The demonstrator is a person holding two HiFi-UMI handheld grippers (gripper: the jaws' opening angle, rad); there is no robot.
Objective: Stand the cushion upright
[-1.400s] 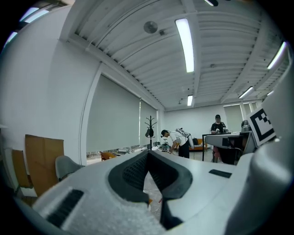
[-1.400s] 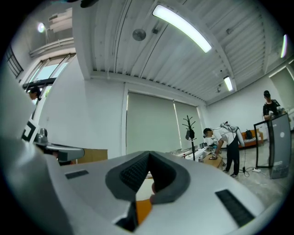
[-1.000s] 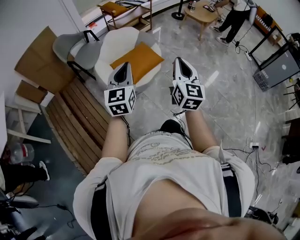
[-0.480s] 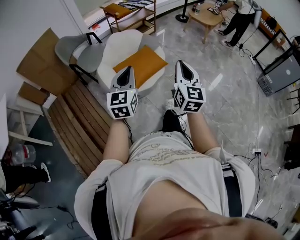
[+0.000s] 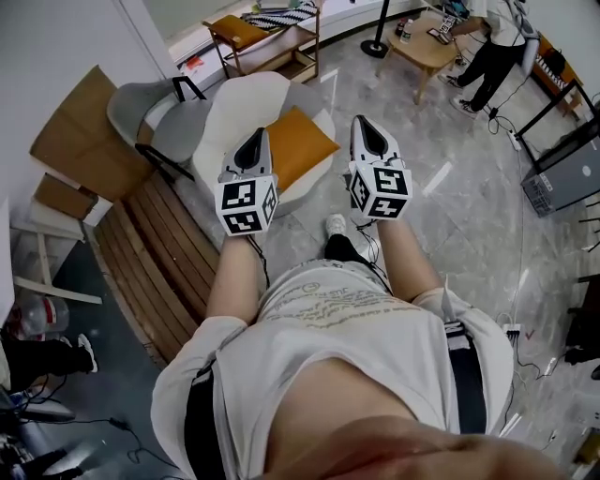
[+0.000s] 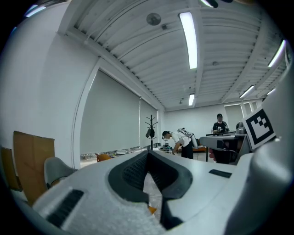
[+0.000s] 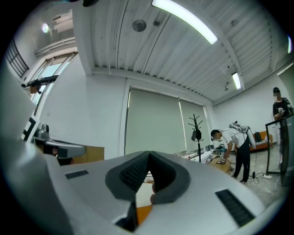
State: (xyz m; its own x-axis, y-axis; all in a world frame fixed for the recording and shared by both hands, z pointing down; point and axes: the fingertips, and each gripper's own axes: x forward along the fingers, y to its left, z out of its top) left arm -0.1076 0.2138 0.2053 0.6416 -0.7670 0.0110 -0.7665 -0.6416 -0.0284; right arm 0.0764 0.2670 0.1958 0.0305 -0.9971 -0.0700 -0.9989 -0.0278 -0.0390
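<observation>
An orange cushion (image 5: 300, 142) lies flat on the seat of a white armchair (image 5: 242, 105) ahead of me in the head view. My left gripper (image 5: 254, 137) is held level with its jaws shut and empty, its tip over the cushion's near left edge in the picture. To the right of the cushion, my right gripper (image 5: 365, 124) is level, shut and empty too. In the left gripper view the shut jaws (image 6: 148, 154) hide all but a sliver of orange cushion (image 6: 151, 209). The right gripper view also shows the cushion (image 7: 143, 214) only as an orange patch below the shut jaws (image 7: 149, 155).
A grey chair (image 5: 150, 105) stands left of the armchair, beside cardboard sheets (image 5: 75, 127) and a slatted wooden platform (image 5: 155, 234). Behind are a wooden side table (image 5: 272, 28) and a coffee table (image 5: 422, 45) with a person (image 5: 495, 47). Cables (image 5: 511, 328) lie on the floor at right.
Both grippers have moved forward together towards the armchair; chair and cushion now sit closer under them. Both stayed shut and empty.
</observation>
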